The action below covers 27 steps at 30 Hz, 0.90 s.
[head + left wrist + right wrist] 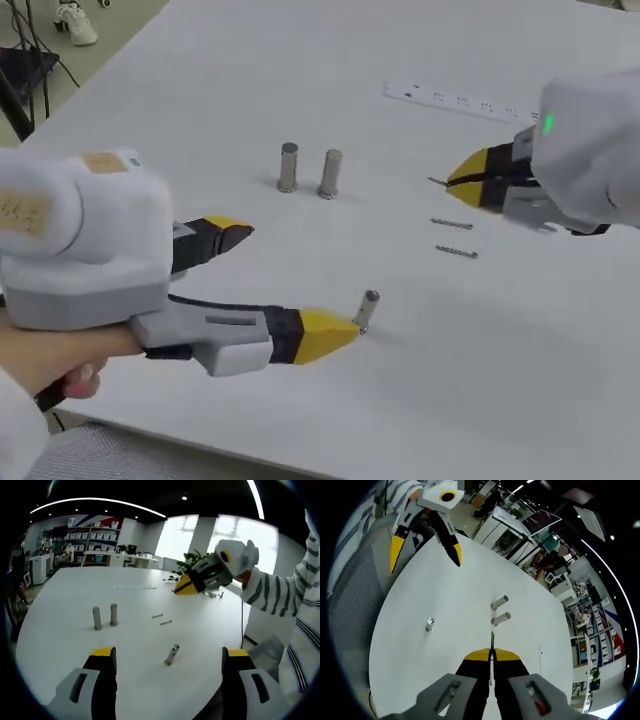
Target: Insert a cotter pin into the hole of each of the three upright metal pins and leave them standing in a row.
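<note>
Cotter pins installed: zero, as far as I can tell. One cotter pin (491, 639) is pinched in the right gripper (455, 181), jaws closed tight on it with the thin end poking out front, held up over the table (200, 80). Two more cotter pins (452, 224) lie flat on the table near that gripper, close to each other, untouched. Two metal pins (288, 167) stand side by side mid-table, and I see nothing through them, though the holes are too small to make out. The third metal pin (368, 308) stands well apart from that pair, right by the tip of one jaw of the left gripper (300, 282), which is spread wide with nothing in it; touching or not, can't tell. So basically all three insertions are left, plus getting that stray one into line with the others
</note>
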Each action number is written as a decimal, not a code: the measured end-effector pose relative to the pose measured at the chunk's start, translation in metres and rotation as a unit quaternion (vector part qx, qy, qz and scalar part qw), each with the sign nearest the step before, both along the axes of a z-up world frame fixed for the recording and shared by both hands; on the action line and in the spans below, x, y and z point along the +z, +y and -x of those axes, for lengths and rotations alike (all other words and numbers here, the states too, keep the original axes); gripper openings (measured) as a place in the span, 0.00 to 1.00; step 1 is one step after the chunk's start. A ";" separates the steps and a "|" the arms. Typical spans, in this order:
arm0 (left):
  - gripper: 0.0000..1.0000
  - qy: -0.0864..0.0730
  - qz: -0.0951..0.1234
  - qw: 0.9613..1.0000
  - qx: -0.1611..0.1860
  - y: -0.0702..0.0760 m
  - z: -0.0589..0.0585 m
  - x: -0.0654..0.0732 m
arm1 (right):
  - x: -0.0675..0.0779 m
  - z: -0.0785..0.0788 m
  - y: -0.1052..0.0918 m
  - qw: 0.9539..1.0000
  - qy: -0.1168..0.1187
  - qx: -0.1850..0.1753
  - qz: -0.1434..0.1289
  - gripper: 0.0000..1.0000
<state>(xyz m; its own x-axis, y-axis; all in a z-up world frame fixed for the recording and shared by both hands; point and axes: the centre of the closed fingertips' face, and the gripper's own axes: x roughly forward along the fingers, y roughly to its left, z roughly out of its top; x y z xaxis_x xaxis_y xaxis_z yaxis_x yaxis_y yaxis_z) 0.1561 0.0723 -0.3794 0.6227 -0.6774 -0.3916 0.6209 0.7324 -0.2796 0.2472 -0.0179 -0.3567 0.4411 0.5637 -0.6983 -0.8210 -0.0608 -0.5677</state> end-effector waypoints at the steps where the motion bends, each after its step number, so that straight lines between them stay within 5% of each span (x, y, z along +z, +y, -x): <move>1: 0.83 0.001 0.000 1.000 0.000 -0.001 -0.002 0.000 | 0.002 0.004 0.004 1.000 -0.004 0.001 -0.006 0.00; 6: 0.78 0.000 0.002 1.000 0.005 -0.002 -0.009 0.004 | 0.003 0.017 0.014 1.000 -0.005 0.008 -0.022 0.00; 11: 0.71 0.003 0.033 0.999 0.009 -0.007 -0.015 0.013 | 0.002 0.030 0.022 0.999 -0.003 0.017 -0.027 0.00; 16: 0.58 0.013 0.067 0.998 0.006 -0.014 -0.019 0.022 | -0.002 0.043 0.029 0.999 -0.005 0.032 -0.029 0.00; 27: 0.37 0.040 0.093 0.995 -0.014 -0.033 -0.019 0.024 | -0.008 0.064 0.041 0.998 0.009 0.054 -0.031 0.00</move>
